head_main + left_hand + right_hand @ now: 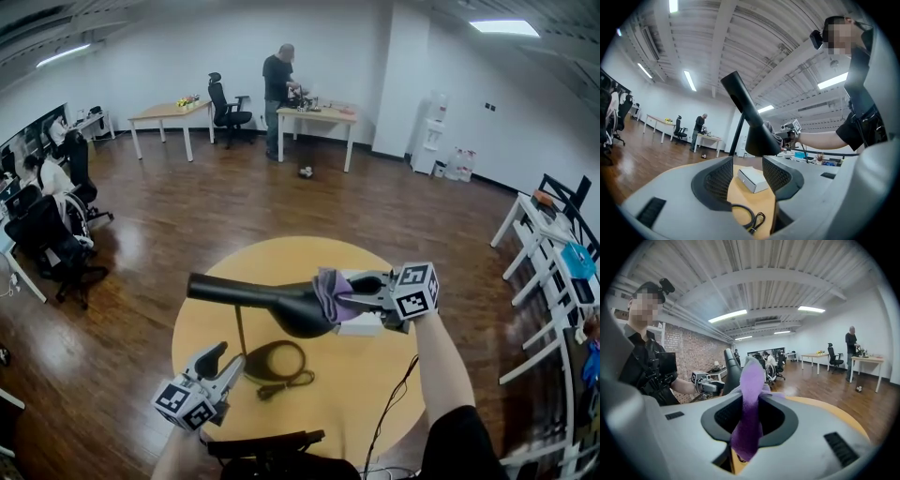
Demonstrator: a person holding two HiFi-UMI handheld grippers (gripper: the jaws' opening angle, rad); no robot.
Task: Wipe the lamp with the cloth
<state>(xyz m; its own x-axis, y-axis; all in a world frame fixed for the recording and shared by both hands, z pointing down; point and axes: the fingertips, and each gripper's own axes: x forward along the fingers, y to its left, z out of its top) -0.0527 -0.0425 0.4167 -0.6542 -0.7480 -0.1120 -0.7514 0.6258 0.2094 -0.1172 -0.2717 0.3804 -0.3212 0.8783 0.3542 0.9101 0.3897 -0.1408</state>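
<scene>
A black lamp (291,307) stands on the round yellow table (375,394), its cone-shaped head raised on a thin stem above a ring base (275,361). My right gripper (345,302) is shut on a purple cloth (329,292), which lies against the right side of the lamp head. In the right gripper view the cloth (749,404) fills the gap between the jaws, with the lamp (731,369) just beyond. My left gripper (223,362) hovers open at the table's front left, near the lamp base, holding nothing. In the left gripper view the lamp head (759,140) rises above the open left gripper (747,171).
A white box (361,324) lies on the table under the right gripper. The lamp's black cable (281,382) coils beside the base. A black object (267,442) sits at the table's near edge. Desks, office chairs and people stand farther off on the wooden floor.
</scene>
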